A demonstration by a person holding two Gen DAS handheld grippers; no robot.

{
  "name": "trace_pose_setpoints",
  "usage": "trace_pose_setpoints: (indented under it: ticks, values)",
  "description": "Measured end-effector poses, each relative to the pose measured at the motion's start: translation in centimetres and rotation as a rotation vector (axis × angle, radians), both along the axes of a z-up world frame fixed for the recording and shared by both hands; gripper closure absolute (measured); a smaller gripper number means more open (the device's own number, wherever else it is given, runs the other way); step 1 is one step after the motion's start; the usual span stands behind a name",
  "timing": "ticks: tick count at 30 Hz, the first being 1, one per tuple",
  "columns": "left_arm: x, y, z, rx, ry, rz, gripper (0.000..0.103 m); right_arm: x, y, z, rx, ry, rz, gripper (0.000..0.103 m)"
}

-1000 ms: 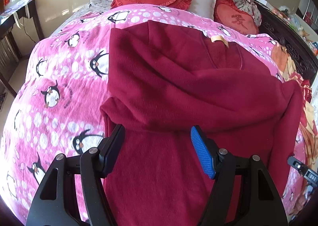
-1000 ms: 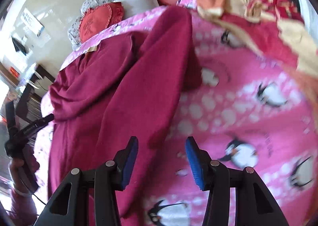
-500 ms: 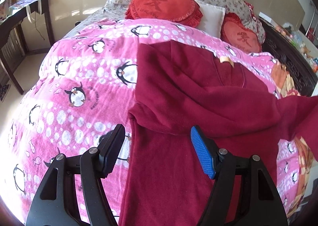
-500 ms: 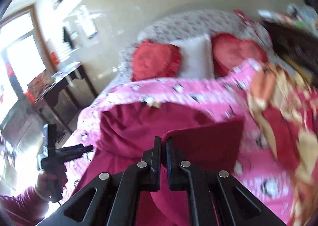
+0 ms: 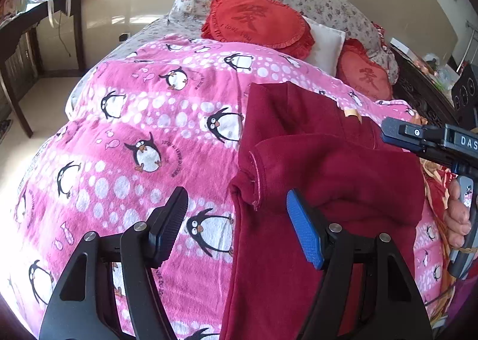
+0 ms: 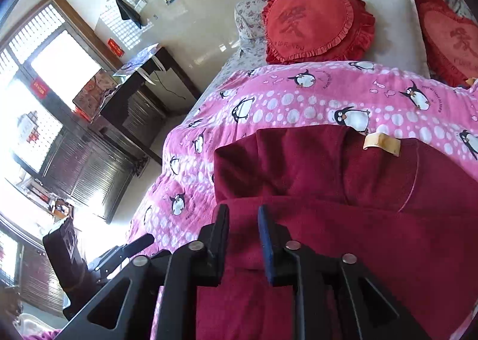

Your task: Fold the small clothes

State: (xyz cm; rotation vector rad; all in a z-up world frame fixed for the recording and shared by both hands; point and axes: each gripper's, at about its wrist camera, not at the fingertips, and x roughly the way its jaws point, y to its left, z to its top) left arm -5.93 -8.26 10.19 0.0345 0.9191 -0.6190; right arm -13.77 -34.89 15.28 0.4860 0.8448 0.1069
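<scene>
A dark red fleece top (image 5: 328,166) lies on the pink penguin blanket (image 5: 134,131), its tan neck label (image 5: 352,114) toward the pillows. One sleeve (image 5: 343,184) lies folded across the body. My left gripper (image 5: 236,199) hangs open over the top's left edge, holding nothing. In the right wrist view my right gripper (image 6: 242,211) hovers low over the folded sleeve (image 6: 328,220). Its jaws are opening, the red cloth shows in the gap, and the pads do not press on it. The right gripper (image 5: 418,136) also enters the left wrist view from the right, held in a hand (image 5: 457,214).
Red frilled cushions (image 5: 257,23) and a white pillow (image 5: 325,41) lie at the head of the bed. A dark desk (image 5: 30,26) stands left of the bed by the window. A dark carved bed rail (image 5: 424,95) and a crumpled orange-red cloth (image 5: 436,178) are on the right.
The right gripper shut on the sleeve, carried it up and left across the top, and now stands with jaws apart. The left gripper shifted left off the garment's middle, still open.
</scene>
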Motion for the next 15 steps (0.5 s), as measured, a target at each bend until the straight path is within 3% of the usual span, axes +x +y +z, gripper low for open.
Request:
trace_pose_setpoints:
  ticks: [1, 5, 9, 13, 15]
  values:
    - [0.2, -0.4, -0.2, 0.003, 0.0, -0.012, 0.034, -0.9, -0.3, 0.0, -0.023, -0.004, -0.012, 0.061]
    - [1.4, -2.0, -1.9, 0.013, 0.036, -0.025, 0.034, -6.3, -2.7, -0.7, -0.109, 0.001, -0.08, 0.061]
    - [2.7, -3.8, -3.5, -0.012, 0.098, -0.017, 0.034, -12.9, -6.7, -1.4, -0.25, 0.028, -0.258, 0.061]
    - [3.5, -6.0, -4.1, 0.008, 0.075, -0.024, 0.035, -16.3, -11.7, -3.6, -0.229, 0.101, -0.426, 0.06]
    - [3.7, -7.3, -4.2, 0.032, 0.069, -0.045, 0.044, -16.4, -13.4, -4.5, -0.215, 0.118, -0.465, 0.06]
